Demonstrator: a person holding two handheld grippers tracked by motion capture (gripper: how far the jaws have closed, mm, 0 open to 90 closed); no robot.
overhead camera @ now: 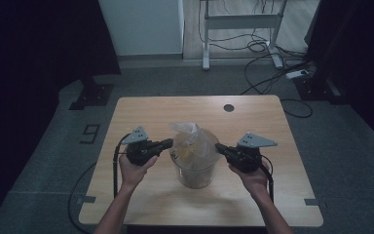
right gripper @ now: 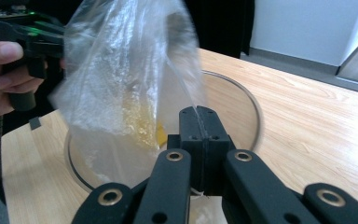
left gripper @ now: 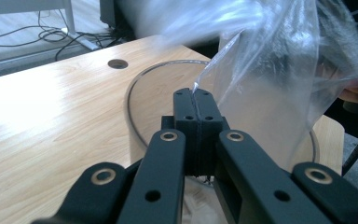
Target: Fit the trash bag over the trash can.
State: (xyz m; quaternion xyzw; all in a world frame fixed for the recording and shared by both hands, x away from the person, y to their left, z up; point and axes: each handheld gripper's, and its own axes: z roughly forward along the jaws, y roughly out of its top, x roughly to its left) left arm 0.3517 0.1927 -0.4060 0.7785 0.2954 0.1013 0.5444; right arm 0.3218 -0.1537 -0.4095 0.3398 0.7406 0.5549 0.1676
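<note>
**Bag Pinched at Both Edges Over Glass Jar**

Caught mid-step at table centre: clear plastic bag [overhead camera: 191, 141] standing in the mouth of a round glass jar [overhead camera: 195, 170], yellowish contents visible low inside the film. Left gripper [overhead camera: 168, 143] clamped shut on the bag's edge at nine o'clock of the jar, jaws pressed together with a sliver of film between them (plain in the left gripper view [left gripper: 198, 100]). Right gripper [overhead camera: 220, 147] likewise closed on the opposite edge at three o'clock, film trapped in the seam of its jaws [right gripper: 199, 112].

Step in hand, by the look of it: taking hold of the bag's mouth on two sides, either to spread it over the rim or to lift the bag out; hard to tell which from this alone. Next move likely calling for an even, matched pull from both sides, gentle enough not to tear thin film or tip the jar.

Both forearms in from six o'clock, hands wrapped around the gripper bodies, wrists roughly level, jaws pointed inward toward each other across the jar. Wooden table [overhead camera: 141, 117] otherwise bare but for a cable hole [overhead camera: 229, 107] at twelve o'clock.
</note>
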